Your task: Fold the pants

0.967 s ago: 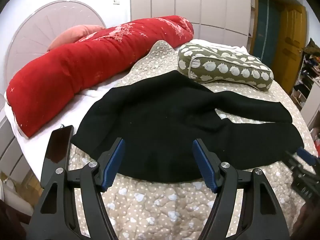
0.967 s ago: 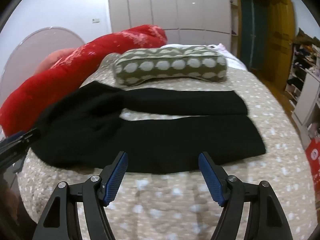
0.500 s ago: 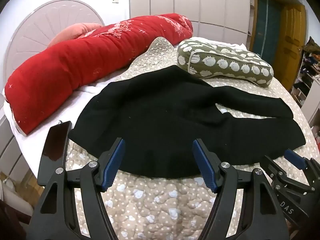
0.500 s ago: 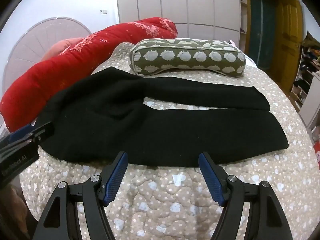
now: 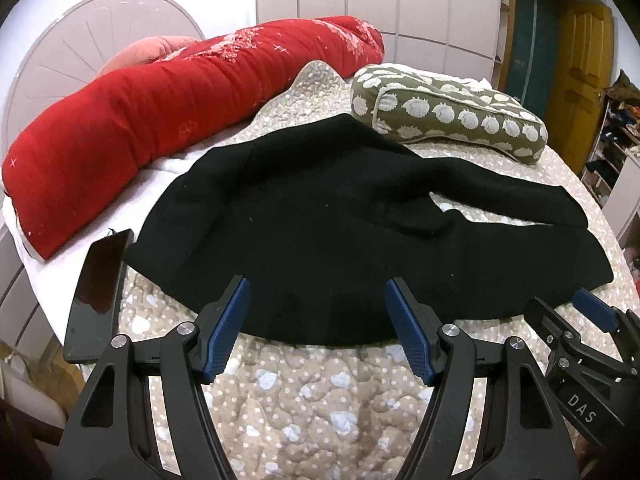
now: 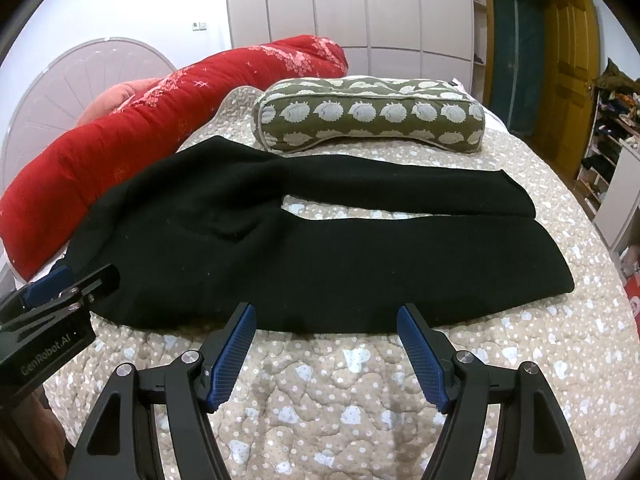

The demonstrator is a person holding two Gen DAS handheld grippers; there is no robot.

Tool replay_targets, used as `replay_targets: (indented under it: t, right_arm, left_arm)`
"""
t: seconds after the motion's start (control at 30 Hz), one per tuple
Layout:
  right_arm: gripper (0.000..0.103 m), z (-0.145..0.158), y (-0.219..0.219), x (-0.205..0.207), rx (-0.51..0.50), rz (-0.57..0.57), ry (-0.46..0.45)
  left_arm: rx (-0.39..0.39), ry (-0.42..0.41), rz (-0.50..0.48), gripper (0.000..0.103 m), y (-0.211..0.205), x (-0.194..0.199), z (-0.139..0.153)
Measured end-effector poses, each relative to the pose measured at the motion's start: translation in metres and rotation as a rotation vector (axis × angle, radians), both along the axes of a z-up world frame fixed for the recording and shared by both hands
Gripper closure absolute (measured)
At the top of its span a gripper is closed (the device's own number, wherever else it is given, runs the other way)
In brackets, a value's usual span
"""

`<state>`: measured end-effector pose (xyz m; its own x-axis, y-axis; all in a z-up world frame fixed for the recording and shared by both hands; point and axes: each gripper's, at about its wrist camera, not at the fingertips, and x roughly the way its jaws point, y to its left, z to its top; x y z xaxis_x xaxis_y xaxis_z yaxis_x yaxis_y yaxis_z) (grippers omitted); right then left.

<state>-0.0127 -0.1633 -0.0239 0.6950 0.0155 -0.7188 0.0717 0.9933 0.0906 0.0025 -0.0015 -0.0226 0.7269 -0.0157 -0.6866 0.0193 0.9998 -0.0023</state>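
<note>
Black pants [image 5: 340, 232] [image 6: 280, 240] lie spread flat on a beige quilted bed, waist to the left and both legs stretched to the right with a narrow gap between them. My left gripper [image 5: 318, 328] hovers open just short of the near hem of the waist part, with nothing between its blue pads. The right gripper [image 6: 326, 354] is open too, over the quilt in front of the near leg's edge. Each gripper shows at the side of the other's view: the right gripper [image 5: 576, 336] and the left gripper [image 6: 60, 292].
A long red bolster [image 5: 168, 120] lies along the far left and a green patterned pillow [image 6: 372, 116] behind the pants. A black phone [image 5: 98, 292] rests near the bed's left edge. Wardrobes and a yellow door [image 6: 568, 76] stand behind.
Both grippers have moved closer to the pants' near edge and slightly toward each other; the right gripper shows larger in the left view. The pants have not moved.
</note>
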Motion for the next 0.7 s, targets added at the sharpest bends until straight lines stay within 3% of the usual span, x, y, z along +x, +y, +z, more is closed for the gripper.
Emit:
replay_targets:
  t: [0.7]
  right_arm:
    - [0.031, -0.006, -0.011, 0.006, 0.0, -0.026, 0.005]
  left_arm:
    - [0.008, 0.007, -0.063, 0.033, -0.021, -0.002, -0.008]
